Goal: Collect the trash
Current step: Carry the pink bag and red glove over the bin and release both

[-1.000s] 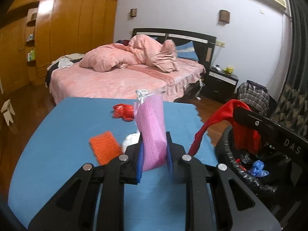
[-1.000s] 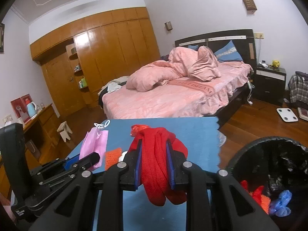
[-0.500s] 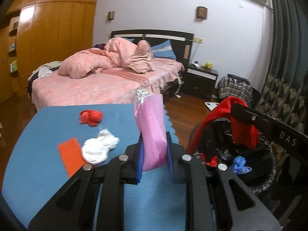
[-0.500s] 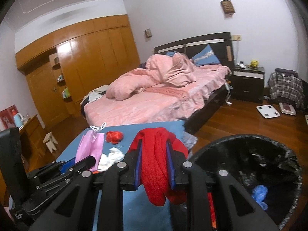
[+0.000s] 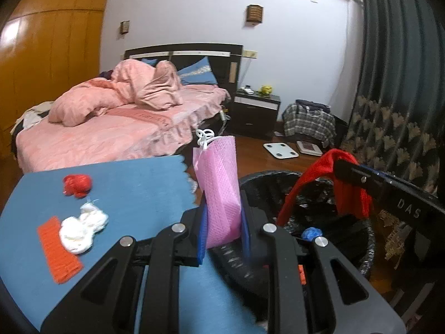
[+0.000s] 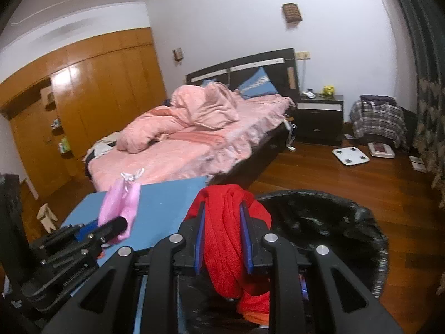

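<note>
1. Left wrist view: the left gripper [image 5: 222, 231] is pinching a pink face mask [image 5: 218, 189] between its narrowed fingers, so that the mask is standing upright with its white ear loop [image 5: 204, 136] at the top. It is hanging right at the near rim of the black trash bin [image 5: 306, 214], probably so the mask falls inside once the fingers part.
2. In the same view, the right gripper [image 5: 338, 167] is reaching in from the right above the bin, with a red cloth [image 5: 350, 194] draping down from it over the opening. A blue scrap [image 5: 311, 232] is already lying in the bin.
3. Still waiting on the blue mat [image 5: 133, 183] are a red crumpled ball [image 5: 77, 185], a white wad [image 5: 80, 229] and an orange strip [image 5: 58, 253], the wad overlapping the strip.
4. Right wrist view: the right gripper's fingers are clamping the red cloth at its middle, so both ends are sagging below the pads, just over the bin's near edge. The pink mask and its gripper are showing at the left, above the mat's edge. Both items look ready for dropping.
</note>
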Demonstrator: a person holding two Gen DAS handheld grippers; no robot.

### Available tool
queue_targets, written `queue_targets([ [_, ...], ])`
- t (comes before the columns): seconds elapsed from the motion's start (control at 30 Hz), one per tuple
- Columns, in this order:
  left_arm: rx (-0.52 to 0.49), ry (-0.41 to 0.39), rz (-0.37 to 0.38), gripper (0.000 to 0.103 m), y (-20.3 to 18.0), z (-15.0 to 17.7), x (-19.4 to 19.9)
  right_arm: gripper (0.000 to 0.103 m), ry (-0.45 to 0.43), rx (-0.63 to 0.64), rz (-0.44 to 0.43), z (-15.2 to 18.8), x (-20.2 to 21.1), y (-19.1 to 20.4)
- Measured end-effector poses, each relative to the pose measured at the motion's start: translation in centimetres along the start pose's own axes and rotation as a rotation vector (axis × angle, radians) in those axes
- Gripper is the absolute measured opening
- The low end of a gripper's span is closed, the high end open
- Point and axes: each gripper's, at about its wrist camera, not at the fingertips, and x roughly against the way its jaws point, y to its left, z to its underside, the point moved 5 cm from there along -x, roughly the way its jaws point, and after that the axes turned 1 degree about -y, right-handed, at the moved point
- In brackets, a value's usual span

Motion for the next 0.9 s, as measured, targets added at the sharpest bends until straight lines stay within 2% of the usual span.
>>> queue_targets([
  [0.5,-0.051,0.049,0.133,0.019,-6.9,0.5,-5.2,0.022,0.031,-0.041,0.147,1.0,0.7,-8.0],
  [0.67,-0.048,0.077,0.179,0.037,-7.8,1.0,-6.4,0.028,0.069,-0.041,0.179,2.1,0.3,-9.6],
  [0.77,-0.036,0.082,0.187,0.056,-7.5,1.3,-6.5,0.046,0.077,-0.049,0.195,2.4,0.3,-10.1],
  [0.87,-0.026,0.080,0.170,0.061,-6.3,1.4,-6.1,0.065,0.081,-0.044,0.208,2.7,0.3,-10.1],
  [0.9,-0.023,0.078,0.163,0.063,-6.0,1.3,-6.0,0.078,0.076,-0.042,0.221,2.7,0.4,-10.1],
])
